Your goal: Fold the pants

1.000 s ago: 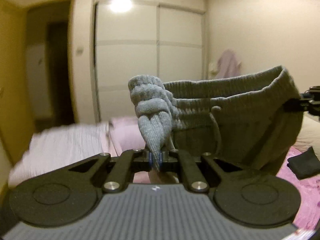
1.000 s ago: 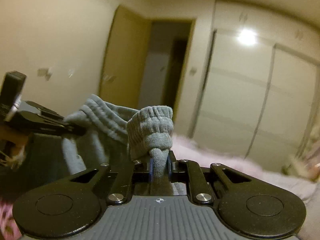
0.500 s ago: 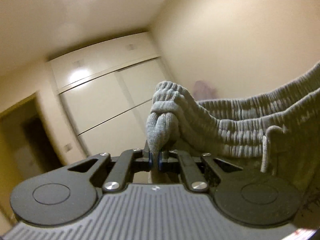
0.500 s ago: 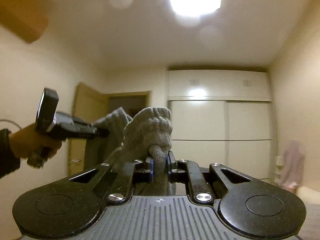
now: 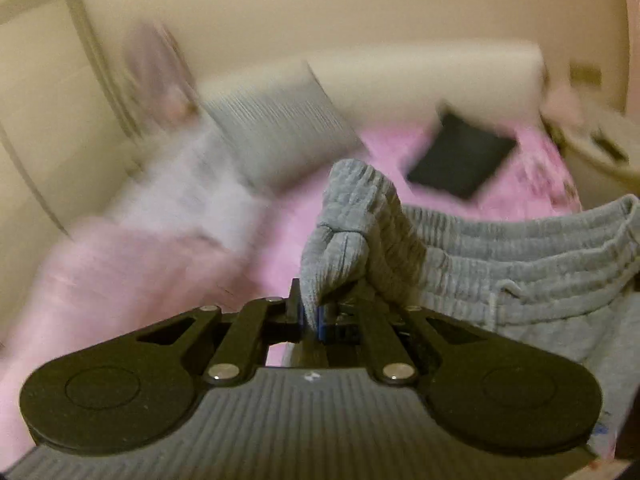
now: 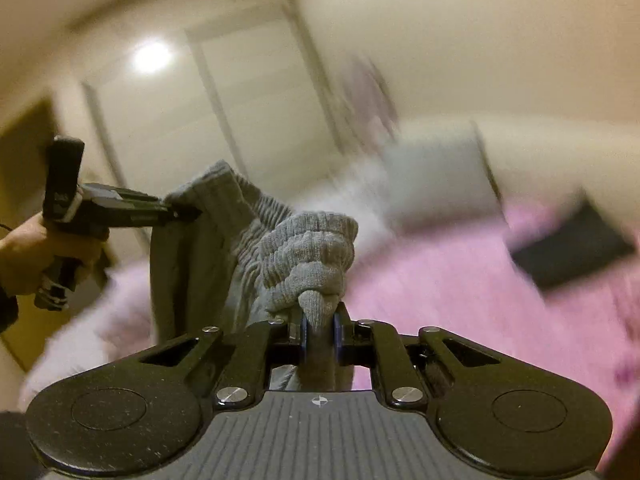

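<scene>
Pinching one waistband corner, the left claw (image 6: 182, 213) clamps the gray pants (image 5: 520, 264); the right claw (image 6: 318, 326) bites the other corner, so the pants hang spread above the pink bed (image 6: 440, 292), ready, I judge, for laying flat.

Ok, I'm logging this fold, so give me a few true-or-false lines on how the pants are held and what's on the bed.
1. Both tongs pinch the waistband of the grey pants. True: left tongs, right tongs.
2. The pants lie flat and folded on the bed. False: they are held up above the pink bedding.
3. A dark folded item lies on the bed. True.
4. The right tongs are empty. False: they grip bunched waistband.
</scene>
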The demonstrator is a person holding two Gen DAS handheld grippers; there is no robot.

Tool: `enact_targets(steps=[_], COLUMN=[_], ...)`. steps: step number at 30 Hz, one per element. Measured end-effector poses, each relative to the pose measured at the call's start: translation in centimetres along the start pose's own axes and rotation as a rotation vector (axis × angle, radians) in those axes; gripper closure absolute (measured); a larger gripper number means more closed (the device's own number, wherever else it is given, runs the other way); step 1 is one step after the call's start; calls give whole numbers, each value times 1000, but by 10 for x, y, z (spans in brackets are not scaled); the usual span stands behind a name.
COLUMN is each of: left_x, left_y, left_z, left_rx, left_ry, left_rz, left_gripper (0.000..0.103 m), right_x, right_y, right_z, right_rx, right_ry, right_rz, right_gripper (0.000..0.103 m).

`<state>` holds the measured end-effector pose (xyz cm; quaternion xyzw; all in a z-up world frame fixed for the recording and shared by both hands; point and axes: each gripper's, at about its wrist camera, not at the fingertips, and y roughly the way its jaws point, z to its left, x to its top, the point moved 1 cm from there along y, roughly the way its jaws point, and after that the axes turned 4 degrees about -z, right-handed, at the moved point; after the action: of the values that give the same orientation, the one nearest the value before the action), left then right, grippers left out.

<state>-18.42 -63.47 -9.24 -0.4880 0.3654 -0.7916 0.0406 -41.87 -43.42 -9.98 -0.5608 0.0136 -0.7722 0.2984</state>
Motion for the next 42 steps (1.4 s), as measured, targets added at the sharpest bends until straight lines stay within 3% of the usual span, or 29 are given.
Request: enact_targets(steps=[3, 5, 7, 10, 14, 17, 18, 20, 24, 30, 36, 40, 42], left_x=[-22, -37, -25, 20, 62, 67, 63, 55, 37, -25, -147, -234, -272], left_y=[118, 153, 184, 212, 264, 316, 328, 334, 309, 208, 67, -13, -46], left_z=[-43, -60, -63, -68, -78, -108, -113, -118, -94, -21, 10, -8, -27], left_rx=[-99, -130, -156, -186, -244, -297, -300, -304, -265, -115, 60, 142, 141], left_ry=[-21, -22, -10, 26, 36, 4, -5, -3, -56, -221, -411, -497, -515], left_rz=[135, 180, 196, 192, 189, 263, 292, 302, 285, 292, 391, 483, 536], left_gripper=[99, 99, 99, 99, 98, 87, 80, 78, 78, 76, 73, 71, 68], right_x=[-33, -38, -40, -21, 1, 5, 2, -10, -7, 18, 17, 2, -14], right_y=[56, 77, 81, 82, 77, 87, 95, 112, 109, 139, 193, 214, 228], right_z=[-92, -151, -193, -215, -270, -304, -306, -319, -324, -293, -228, -167, -144], right_rx=[-71, -100, -103, -114, -212, -257, -270, -301, -367, -248, -74, 36, 69], right_ry=[101, 184, 235, 262, 324, 327, 301, 289, 231, 91, -58, -191, -265], right_rz=[158, 221, 259, 274, 238, 262, 292, 370, 365, 394, 463, 506, 530], right_gripper=[95, 96, 96, 96, 96, 94, 91, 83, 64, 62, 61, 59, 57])
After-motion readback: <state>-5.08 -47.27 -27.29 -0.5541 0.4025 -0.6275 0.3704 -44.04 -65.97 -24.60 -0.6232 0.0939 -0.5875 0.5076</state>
